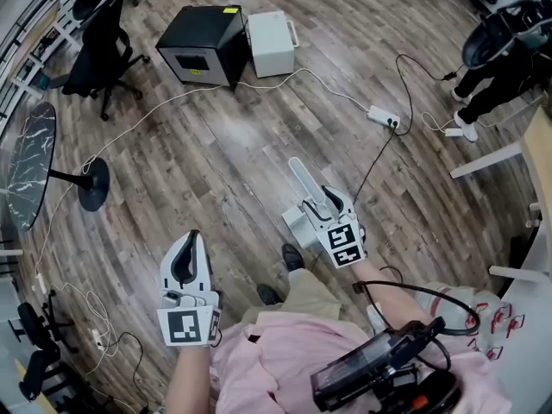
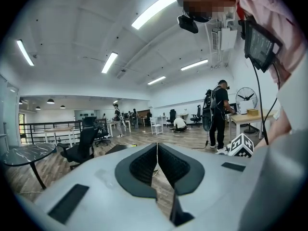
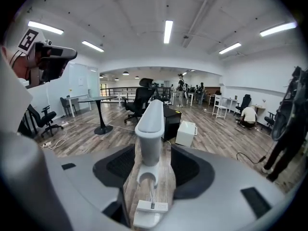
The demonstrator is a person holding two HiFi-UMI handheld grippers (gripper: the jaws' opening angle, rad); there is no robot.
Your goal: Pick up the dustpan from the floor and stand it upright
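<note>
The white dustpan (image 1: 296, 224) stands on the wood floor with its long handle (image 1: 305, 179) pointing up. My right gripper (image 1: 330, 198) is right beside it. In the right gripper view the handle (image 3: 149, 129) rises between the jaws of the right gripper (image 3: 153, 154). Strips of floor show on both sides of the handle, so the jaws stand open around it without touching. My left gripper (image 1: 191, 238) hovers lower left, apart from the dustpan. The left gripper (image 2: 157, 150) is shut with nothing in it.
A black box (image 1: 203, 46) and a white box (image 1: 272, 41) sit farther off. A power strip (image 1: 384, 117) and cables cross the floor. An office chair (image 1: 103, 54) and a round table (image 1: 30, 162) stand at left, a person (image 1: 496, 67) at top right.
</note>
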